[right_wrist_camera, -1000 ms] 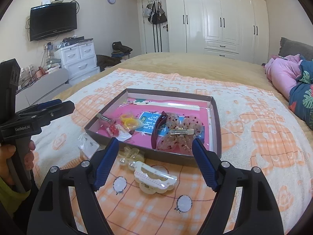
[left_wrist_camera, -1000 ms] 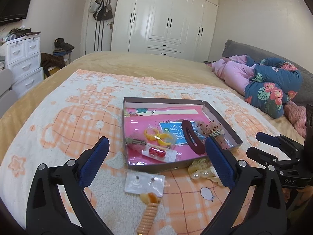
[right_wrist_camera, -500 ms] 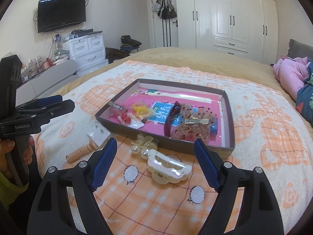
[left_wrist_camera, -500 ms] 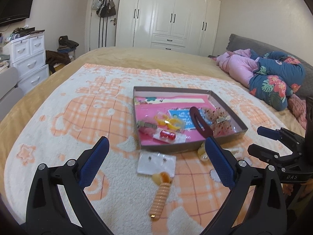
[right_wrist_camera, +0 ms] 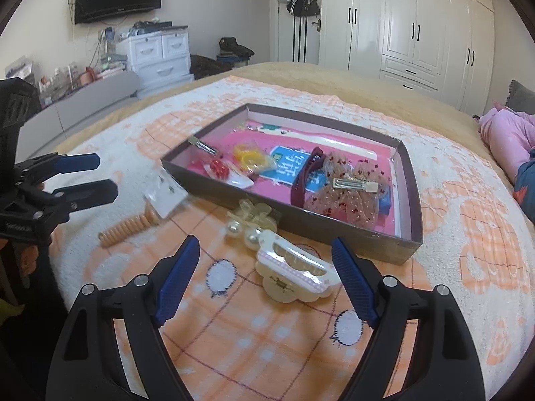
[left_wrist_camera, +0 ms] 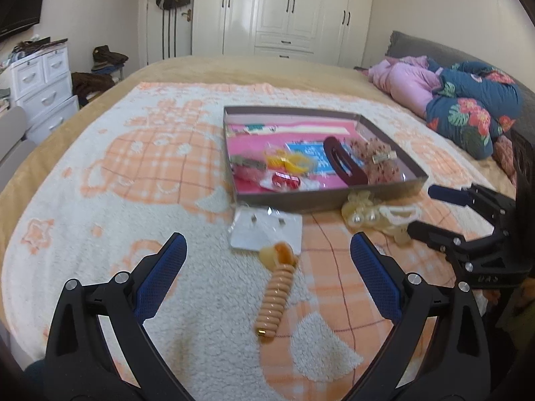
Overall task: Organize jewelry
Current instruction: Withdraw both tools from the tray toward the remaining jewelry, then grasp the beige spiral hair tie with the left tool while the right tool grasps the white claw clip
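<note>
Blue-padded fingers on your left hand-held gripper point(left_wrist_camera: 267, 267) are spread wide with nothing between them, and your right hand-held gripper point(right_wrist_camera: 265, 275) is just as wide and empty. Nearest your left one lies a peach spiral hair tie point(left_wrist_camera: 276, 295) on the blanket point(left_wrist_camera: 100, 234), with an earring card point(left_wrist_camera: 265, 230) just beyond it. Nearest your right one sits a cream hair claw point(right_wrist_camera: 294, 275), then a pearl clip point(right_wrist_camera: 250, 220) close to the box wall. Past those, the box point(right_wrist_camera: 294, 220) holds a maroon clip point(right_wrist_camera: 306, 177), a sequin bow point(right_wrist_camera: 347, 193), yellow bands point(right_wrist_camera: 249, 157) and a red piece point(right_wrist_camera: 219, 167).
</note>
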